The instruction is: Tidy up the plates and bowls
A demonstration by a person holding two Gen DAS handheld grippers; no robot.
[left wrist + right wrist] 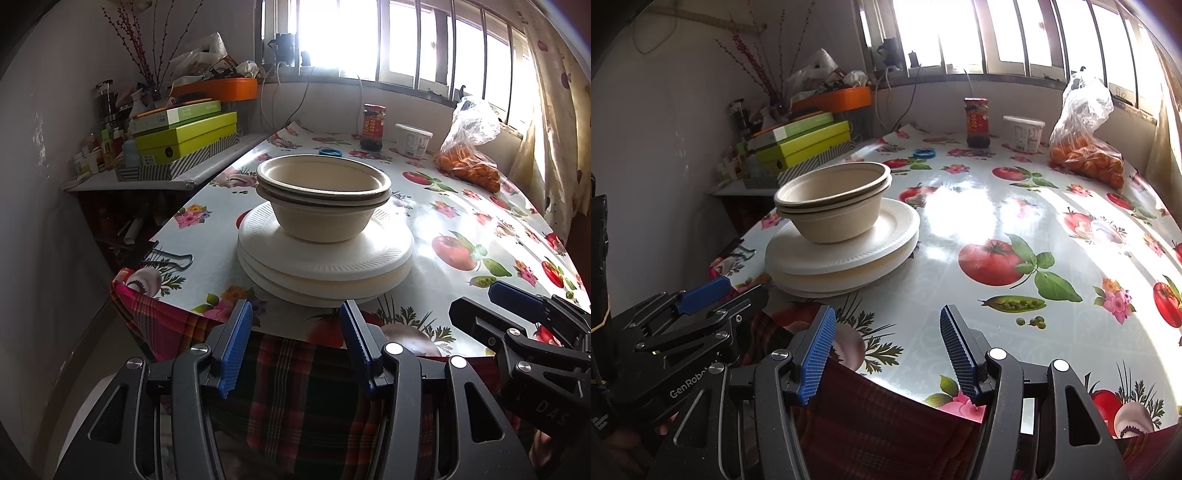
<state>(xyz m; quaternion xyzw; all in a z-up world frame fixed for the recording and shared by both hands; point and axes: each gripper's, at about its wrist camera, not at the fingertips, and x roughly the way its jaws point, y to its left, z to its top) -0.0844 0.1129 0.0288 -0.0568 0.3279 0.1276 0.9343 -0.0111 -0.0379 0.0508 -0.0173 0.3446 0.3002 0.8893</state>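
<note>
Two nested beige bowls (323,195) stand on a stack of white plates (325,262) near the front edge of the table (424,221). The bowls (833,206) and plates (846,254) also show in the right wrist view, left of centre. My left gripper (295,343) is open and empty, just in front of the plates at the table edge. My right gripper (888,350) is open and empty over the front edge, to the right of the stack. It also shows in the left wrist view (517,302), and the left gripper shows in the right wrist view (713,295).
A sauce jar (373,127), a white tub (413,139), a bag of oranges (469,158) and a blue ring (330,151) sit at the far side. Stacked green boxes (184,138) fill a side shelf at left. Binder clips (166,258) lie at the table's left corner.
</note>
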